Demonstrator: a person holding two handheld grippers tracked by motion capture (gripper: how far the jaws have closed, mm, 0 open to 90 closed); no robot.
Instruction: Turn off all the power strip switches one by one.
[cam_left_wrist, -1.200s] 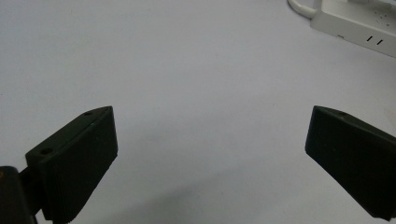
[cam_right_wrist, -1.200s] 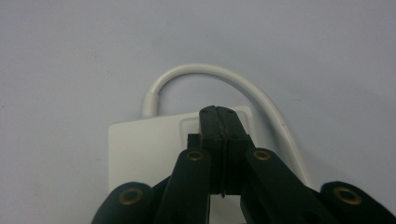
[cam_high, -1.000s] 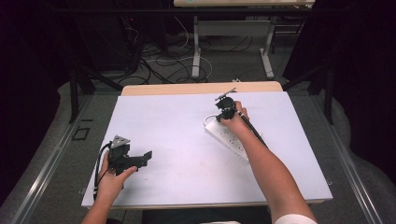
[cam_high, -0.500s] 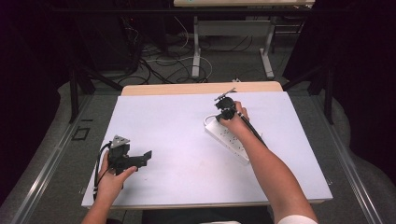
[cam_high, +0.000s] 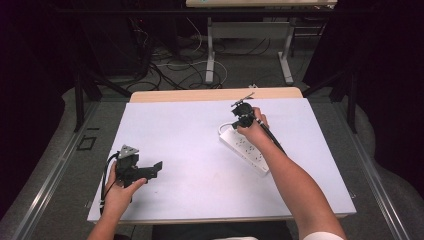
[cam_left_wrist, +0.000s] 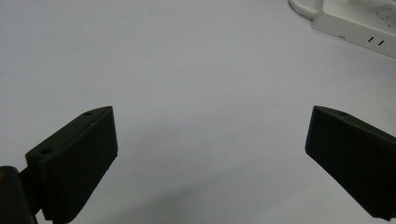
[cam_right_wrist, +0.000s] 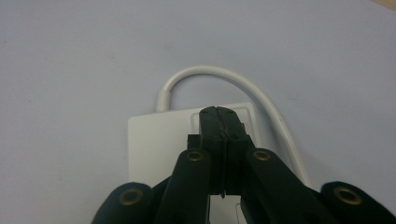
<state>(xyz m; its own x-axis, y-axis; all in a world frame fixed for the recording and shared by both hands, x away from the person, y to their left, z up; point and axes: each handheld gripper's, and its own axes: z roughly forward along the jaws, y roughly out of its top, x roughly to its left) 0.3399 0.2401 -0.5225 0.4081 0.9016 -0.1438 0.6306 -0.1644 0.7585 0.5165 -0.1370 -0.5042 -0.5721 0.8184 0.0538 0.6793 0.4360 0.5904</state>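
A white power strip (cam_high: 248, 150) lies slantwise on the right half of the white table (cam_high: 190, 125), its cable (cam_right_wrist: 212, 72) looping off the far end. My right gripper (cam_high: 236, 125) points down at that far end with its jaws shut together. In the right gripper view, the right gripper (cam_right_wrist: 219, 113) has its tips resting on the power strip (cam_right_wrist: 154, 140), beside a small red switch (cam_right_wrist: 243, 125). My left gripper (cam_high: 152, 171) is held low near the front left, open and holding nothing. In the left gripper view the left gripper (cam_left_wrist: 210, 140) spans bare table, with the power strip (cam_left_wrist: 359, 28) far off.
A strip of wooden tabletop (cam_high: 200, 94) shows along the far edge. Beyond it are desk legs (cam_high: 210, 50) and loose cables (cam_high: 165, 70) on the floor. The person's right forearm (cam_high: 295, 185) lies across the strip's near end.
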